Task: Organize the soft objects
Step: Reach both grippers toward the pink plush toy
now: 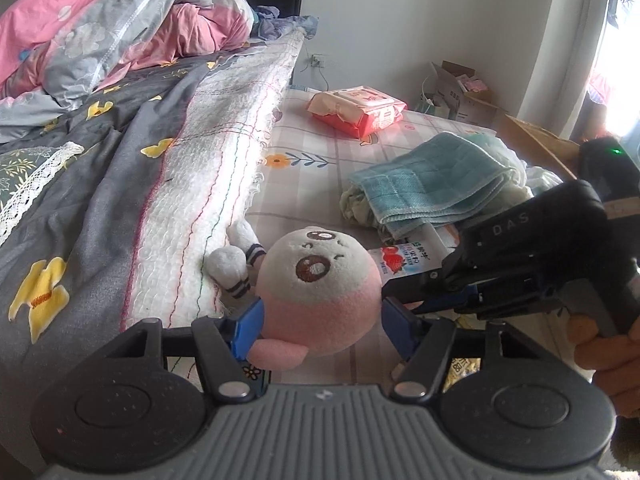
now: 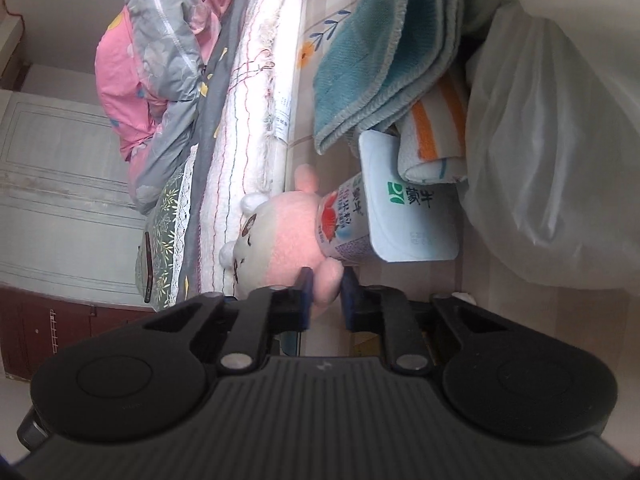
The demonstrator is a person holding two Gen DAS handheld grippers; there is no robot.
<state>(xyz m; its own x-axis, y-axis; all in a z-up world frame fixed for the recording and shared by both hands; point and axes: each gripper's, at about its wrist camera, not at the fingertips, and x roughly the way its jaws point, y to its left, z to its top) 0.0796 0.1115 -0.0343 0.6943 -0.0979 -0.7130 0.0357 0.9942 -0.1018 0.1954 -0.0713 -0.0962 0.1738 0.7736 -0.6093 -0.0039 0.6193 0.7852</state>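
Plush toy: we see the pink and white plush toy (image 1: 316,292) lying on the bed's checked sheet (image 1: 320,140), close against the white knitted blanket (image 1: 224,184), its embroidered face turned up.
Handling: we judge it light, squashy and springy; the pile should give good grip, and nothing on it can break.
Where to hold: we judge the round body best for a wide hold, and a small limb fine for a pinch, though it may stretch and let the toy swing.
Left claw: our left claw (image 1: 320,328) is partly open, its blue pads flanking the pink lower body; we cannot tell whether they press on it.
Right claw: our right claw (image 2: 326,296) is nearly closed, pinching a small pink limb of the toy between its pads.
Crowding: the yogurt pack (image 2: 400,216) touches the toy on the right claw's side, so we judge a lift may nudge it.
Neighbours: the teal towel (image 1: 432,184) and a striped cloth (image 2: 436,144) lie just beyond the pack, with a white plastic bag (image 2: 552,160) near.
Open room: we see bare sheet between the toy and the red wipes pack (image 1: 356,110); upward looks the freest way.
Edges: the blanket's frayed edge walls one side; the bed's edge lies past the towel pile.
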